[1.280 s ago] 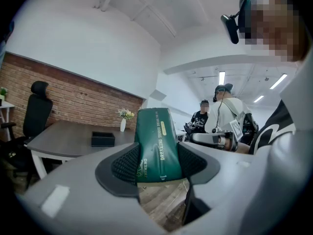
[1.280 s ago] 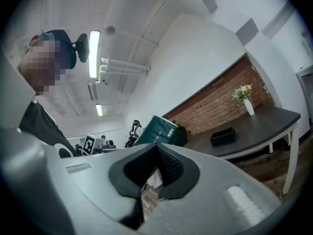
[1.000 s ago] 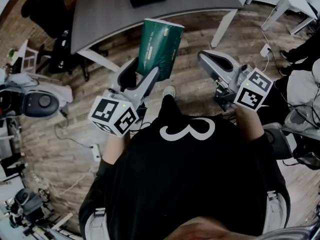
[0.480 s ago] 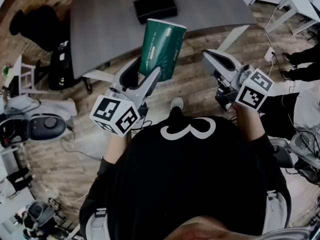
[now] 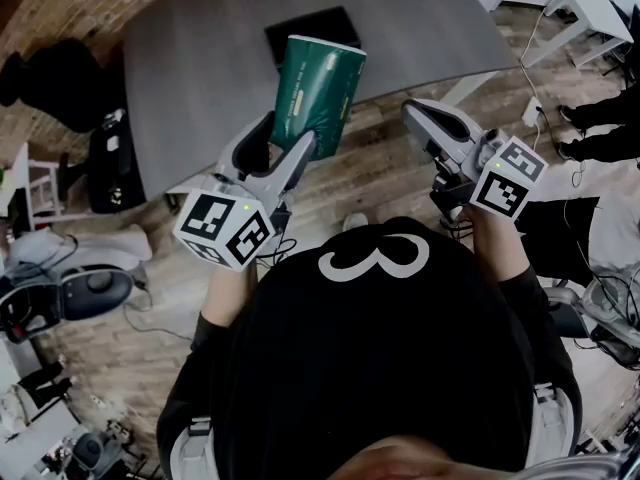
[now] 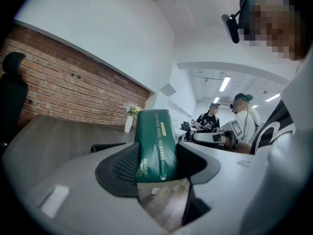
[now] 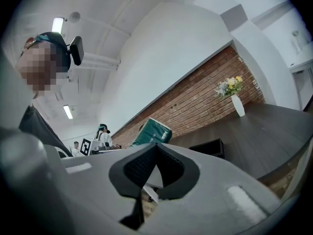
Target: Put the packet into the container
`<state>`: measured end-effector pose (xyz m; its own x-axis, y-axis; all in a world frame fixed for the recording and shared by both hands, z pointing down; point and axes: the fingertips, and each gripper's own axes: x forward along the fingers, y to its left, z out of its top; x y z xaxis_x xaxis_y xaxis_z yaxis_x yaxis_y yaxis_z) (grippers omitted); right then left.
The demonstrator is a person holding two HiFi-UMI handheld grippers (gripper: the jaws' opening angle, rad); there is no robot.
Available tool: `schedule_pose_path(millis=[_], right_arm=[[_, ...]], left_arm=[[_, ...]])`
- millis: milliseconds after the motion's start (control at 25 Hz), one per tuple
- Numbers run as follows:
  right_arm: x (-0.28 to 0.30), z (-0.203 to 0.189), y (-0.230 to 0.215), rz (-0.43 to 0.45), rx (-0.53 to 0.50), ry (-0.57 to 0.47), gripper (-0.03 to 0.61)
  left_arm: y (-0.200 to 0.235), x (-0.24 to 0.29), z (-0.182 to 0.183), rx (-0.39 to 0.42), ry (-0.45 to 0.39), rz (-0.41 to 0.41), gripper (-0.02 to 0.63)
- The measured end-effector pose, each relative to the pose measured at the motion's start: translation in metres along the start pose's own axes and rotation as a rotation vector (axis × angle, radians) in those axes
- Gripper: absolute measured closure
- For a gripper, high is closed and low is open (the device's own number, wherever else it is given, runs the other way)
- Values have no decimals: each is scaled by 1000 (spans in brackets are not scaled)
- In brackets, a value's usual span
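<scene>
A dark green packet (image 5: 318,86) stands upright between the jaws of my left gripper (image 5: 288,140), which is shut on its lower end. In the left gripper view the packet (image 6: 155,143) fills the gap between the black pads. It hangs over the near edge of the grey table (image 5: 190,78). The black container (image 5: 308,30) sits on that table just beyond the packet; it also shows as a low dark box (image 6: 108,146) left of the packet. My right gripper (image 5: 414,118) is held to the right at about the same height, shut with nothing in it.
A vase of flowers (image 7: 234,98) stands on the table by the brick wall. A black office chair (image 5: 45,78) is at the table's left. Cables and a grey machine (image 5: 70,290) lie on the wooden floor. People stand at the right (image 5: 600,118).
Both grippers have been carried forward toward the table. The packet, earlier over the floor, now hangs over the table's near edge, closer to the black container.
</scene>
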<state>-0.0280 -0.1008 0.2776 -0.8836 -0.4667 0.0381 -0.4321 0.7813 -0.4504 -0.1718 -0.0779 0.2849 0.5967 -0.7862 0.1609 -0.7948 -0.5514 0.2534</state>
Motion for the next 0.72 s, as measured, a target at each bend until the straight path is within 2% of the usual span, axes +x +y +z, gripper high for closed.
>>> schedule_pose_path(millis=[480, 720], right_arm=[[16, 8, -70, -28, 55, -11, 577], [39, 23, -107, -5, 58, 13, 577]], left_arm=[[33, 63, 5, 63, 52, 10, 345], [56, 92, 13, 113, 83, 31, 345]])
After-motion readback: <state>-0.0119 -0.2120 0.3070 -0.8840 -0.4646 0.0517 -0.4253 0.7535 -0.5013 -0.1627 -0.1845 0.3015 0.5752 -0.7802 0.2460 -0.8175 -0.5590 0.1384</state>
